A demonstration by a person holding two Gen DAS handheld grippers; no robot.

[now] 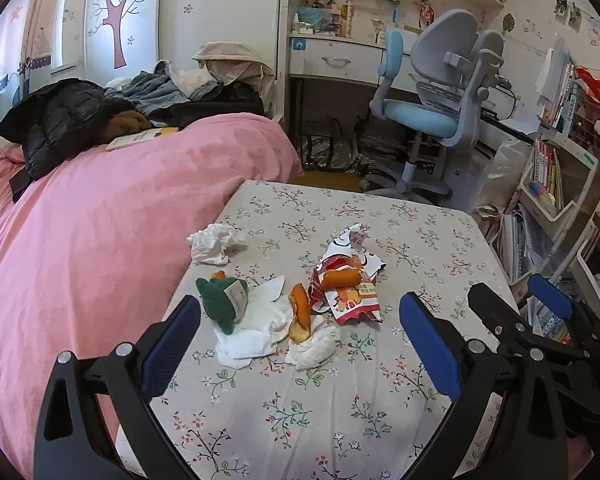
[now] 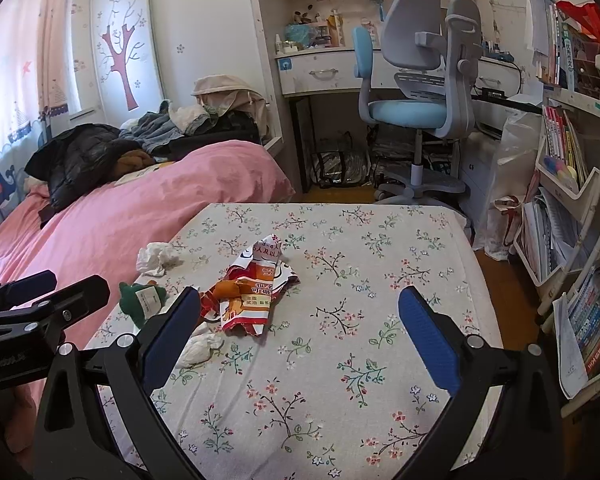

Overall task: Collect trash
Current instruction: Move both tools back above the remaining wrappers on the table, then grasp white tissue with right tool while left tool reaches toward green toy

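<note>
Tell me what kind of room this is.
Likely a child's bedroom: a bed with pink bedding, a desk with a blue chair, and bookshelves.

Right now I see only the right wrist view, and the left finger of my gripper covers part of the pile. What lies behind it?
Observer: An orange peel lies there, partly on a flat white tissue.
Operator: I see a bit of something white below my finger. What is it?
Observer: It is a balled tissue, and it touches the near end of the peel.
Operator: Is the left gripper open?
Observer: Yes, the left gripper is open and holds nothing. It points at that pile.
</note>
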